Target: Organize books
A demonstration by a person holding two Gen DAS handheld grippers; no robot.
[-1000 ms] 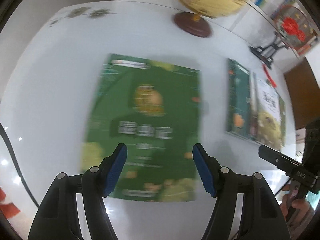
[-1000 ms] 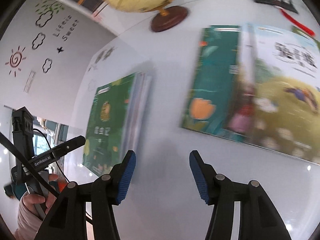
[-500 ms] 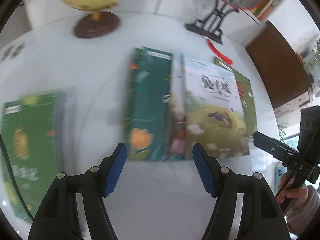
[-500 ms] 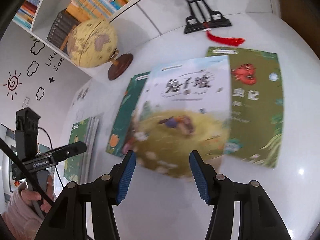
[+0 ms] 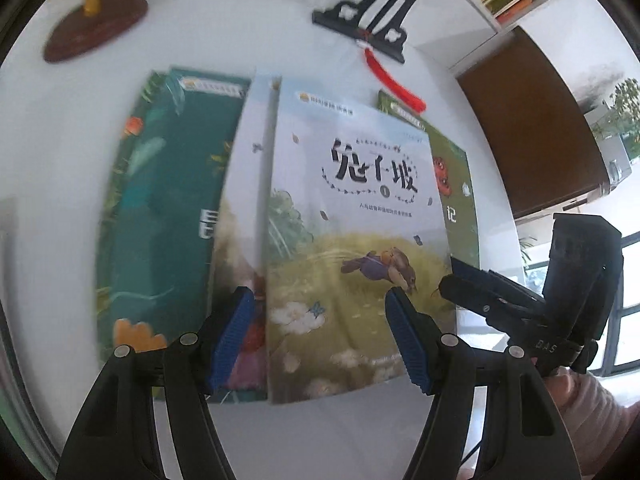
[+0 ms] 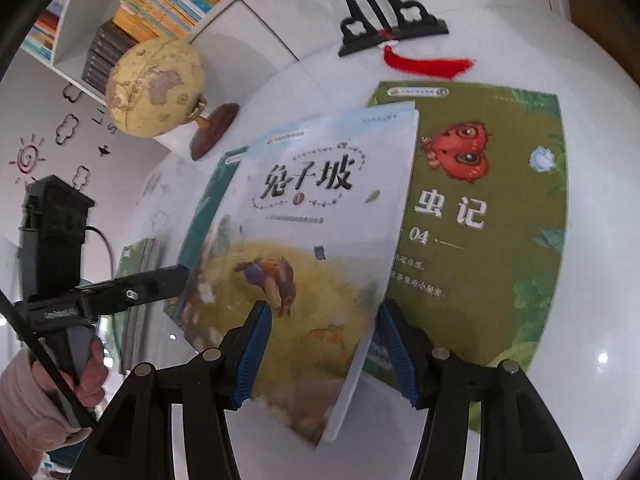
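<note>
Nearest to us, our left gripper [image 5: 318, 336] and right gripper [image 6: 324, 354] both hang over the near edge of the rabbit book [image 6: 312, 248], jaws spread and pinching nothing; the blue pads straddle the cover's lower part without pressing it, so as we judge it no lift has begun. The right gripper's own view shows this pale-blue and yellow book lying on top of the pile, its right edge raised a little above the olive moth book [image 6: 488, 216] beneath it, which sticks out to the right. To the left a teal book [image 5: 168, 208] shows from under the same top book, and between them a strip of another cover can be seen, though we cannot tell whether it belongs to a separate volume. So these books overlap loosely, edges unaligned, and we reckon squaring or moving them is still to do. Further left, well apart, a green book [image 6: 136, 276] lies on the white table [image 6: 600, 280]; whether that is the finished stack we cannot say. Beyond stand the globe [image 6: 154, 88], a black stand [image 6: 394, 28] with a red tassel [image 6: 428, 64], and far shelves
</note>
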